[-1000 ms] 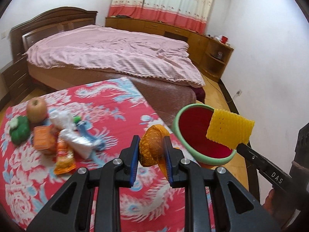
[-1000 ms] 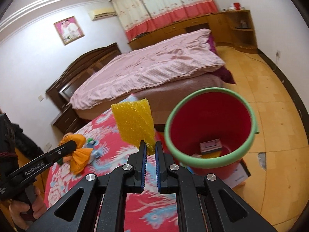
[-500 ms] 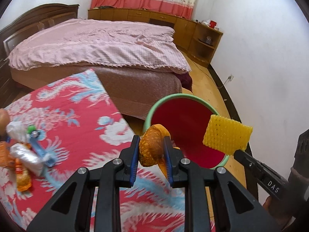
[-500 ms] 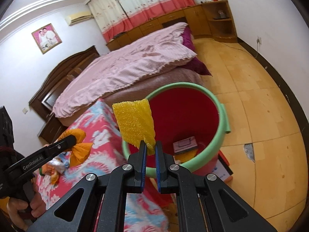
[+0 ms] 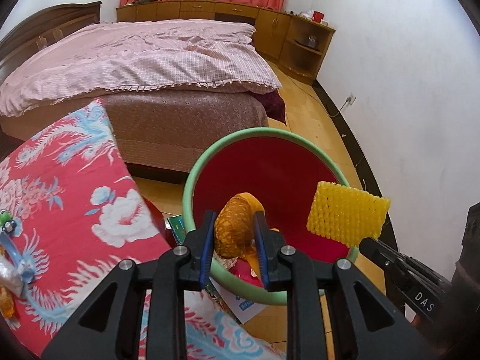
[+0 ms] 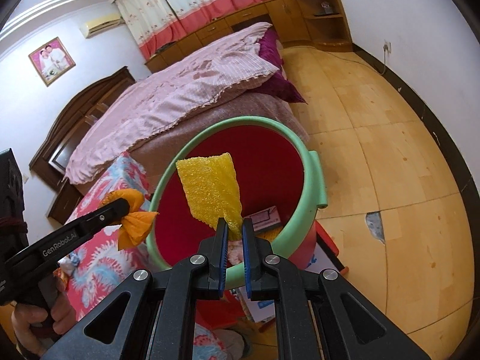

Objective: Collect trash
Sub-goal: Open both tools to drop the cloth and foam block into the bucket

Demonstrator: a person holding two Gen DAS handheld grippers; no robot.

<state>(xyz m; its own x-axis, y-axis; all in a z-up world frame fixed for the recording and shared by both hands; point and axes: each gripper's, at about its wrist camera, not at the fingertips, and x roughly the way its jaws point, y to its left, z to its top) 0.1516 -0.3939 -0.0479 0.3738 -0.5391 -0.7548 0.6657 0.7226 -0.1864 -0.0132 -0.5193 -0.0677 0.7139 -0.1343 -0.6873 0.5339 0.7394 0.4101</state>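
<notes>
here the left gripper (image 5: 234, 234) is clamped on an orange peel (image 5: 232, 230) over the red bucket (image 5: 192, 180) (green-rimmed, beside the floral table (image 5: 60, 198)). the right gripper (image 6: 233, 230) pinches a yellow foam net (image 6: 211, 192) above the same bucket, where a small box (image 6: 265, 216) lies inside.

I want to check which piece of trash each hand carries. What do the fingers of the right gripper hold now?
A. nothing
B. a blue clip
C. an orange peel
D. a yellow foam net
D: in the right wrist view the right gripper is shut on the yellow foam net over the red bucket, while the left gripper holds the orange peel.
</notes>
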